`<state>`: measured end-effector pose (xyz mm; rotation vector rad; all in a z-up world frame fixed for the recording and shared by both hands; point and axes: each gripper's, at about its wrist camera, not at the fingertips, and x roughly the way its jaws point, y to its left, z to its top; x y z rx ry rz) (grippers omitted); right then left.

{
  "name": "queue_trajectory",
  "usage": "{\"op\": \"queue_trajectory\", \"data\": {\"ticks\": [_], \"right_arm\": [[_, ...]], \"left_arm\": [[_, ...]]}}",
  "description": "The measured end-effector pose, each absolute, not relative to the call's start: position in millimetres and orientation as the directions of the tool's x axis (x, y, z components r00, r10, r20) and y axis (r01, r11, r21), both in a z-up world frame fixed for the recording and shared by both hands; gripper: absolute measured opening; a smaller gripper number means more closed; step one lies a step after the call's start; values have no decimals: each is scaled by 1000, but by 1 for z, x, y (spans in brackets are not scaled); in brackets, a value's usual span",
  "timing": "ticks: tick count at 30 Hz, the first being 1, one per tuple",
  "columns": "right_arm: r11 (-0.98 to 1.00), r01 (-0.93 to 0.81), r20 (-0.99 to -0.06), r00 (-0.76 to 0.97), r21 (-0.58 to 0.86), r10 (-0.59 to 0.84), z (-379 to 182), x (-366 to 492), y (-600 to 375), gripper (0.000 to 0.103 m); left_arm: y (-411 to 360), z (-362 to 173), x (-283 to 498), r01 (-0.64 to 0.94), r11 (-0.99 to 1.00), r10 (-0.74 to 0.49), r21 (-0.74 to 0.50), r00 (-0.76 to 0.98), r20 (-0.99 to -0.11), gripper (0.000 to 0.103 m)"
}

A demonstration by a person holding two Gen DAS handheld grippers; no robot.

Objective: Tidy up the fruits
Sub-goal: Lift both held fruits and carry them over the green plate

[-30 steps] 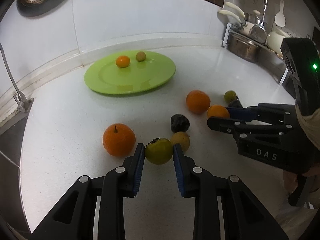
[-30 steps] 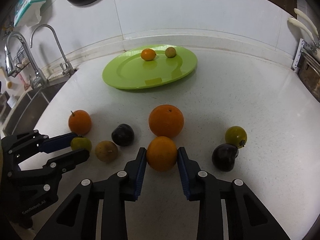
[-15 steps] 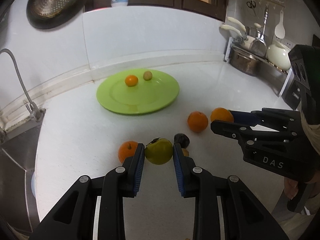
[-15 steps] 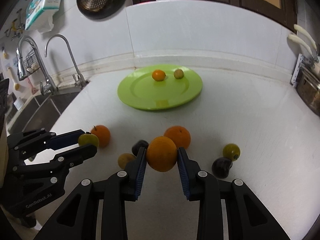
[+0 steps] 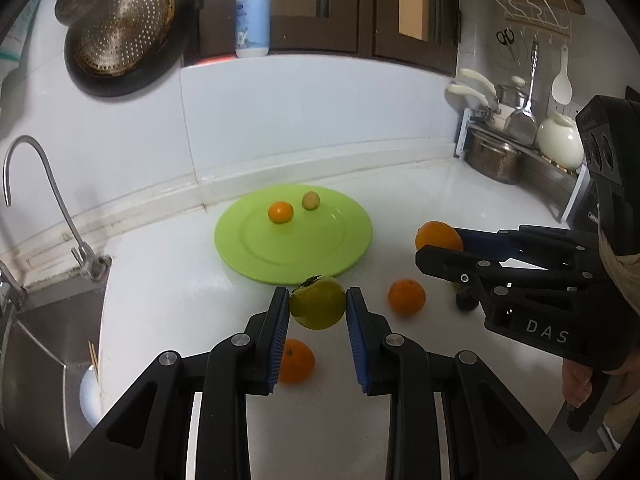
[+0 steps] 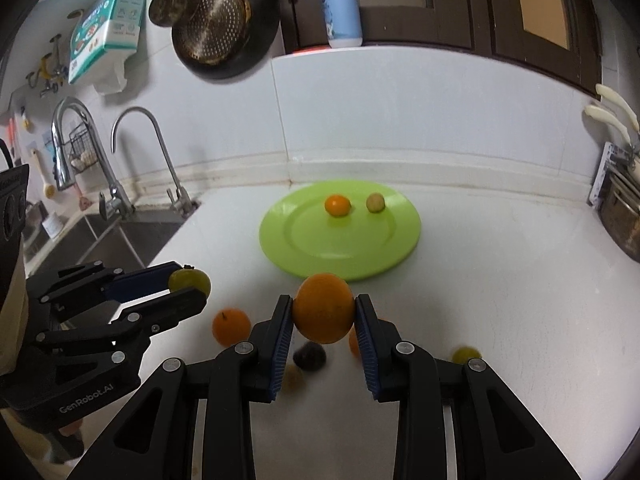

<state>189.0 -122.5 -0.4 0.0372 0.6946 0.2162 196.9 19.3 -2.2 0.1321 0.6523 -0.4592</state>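
Observation:
My left gripper (image 5: 318,308) is shut on a green persimmon (image 5: 317,307) and holds it above the white counter; the same fruit (image 6: 189,280) shows in the right wrist view. My right gripper (image 6: 323,309) is shut on an orange (image 6: 323,308), also lifted, seen from the side as the orange (image 5: 438,236). A lime-green plate (image 5: 256,256) lies farther back with a small orange fruit (image 5: 280,212) and a small pale green fruit (image 5: 310,201) on it. Loose on the counter are two oranges (image 5: 406,297) (image 5: 296,361) and a dark fruit (image 5: 466,301).
A sink (image 6: 112,240) with taps (image 6: 116,200) lies to the left of the counter. A rack with pots (image 5: 496,156) stands at the right. A strainer and pan (image 5: 120,32) hang on the wall, and a soap bottle (image 5: 253,16) stands on the ledge.
Both grippers have risen from the counter with their fruits held. The loose fruits and the plate now look smaller and lower in both views.

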Motion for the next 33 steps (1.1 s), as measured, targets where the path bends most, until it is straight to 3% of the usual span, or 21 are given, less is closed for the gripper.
{"op": "queue_trajectory", "data": {"ticks": [21, 33], "right_arm": [[969, -222, -614, 751, 110, 242, 24, 264, -121, 32], [971, -207, -692, 685, 118, 230, 3, 329, -129, 32]], "left_arm": [[14, 18, 273, 454, 891, -369, -9, 714, -595, 29], [7, 2, 339, 448, 894, -336, 6, 680, -652, 29]]}}
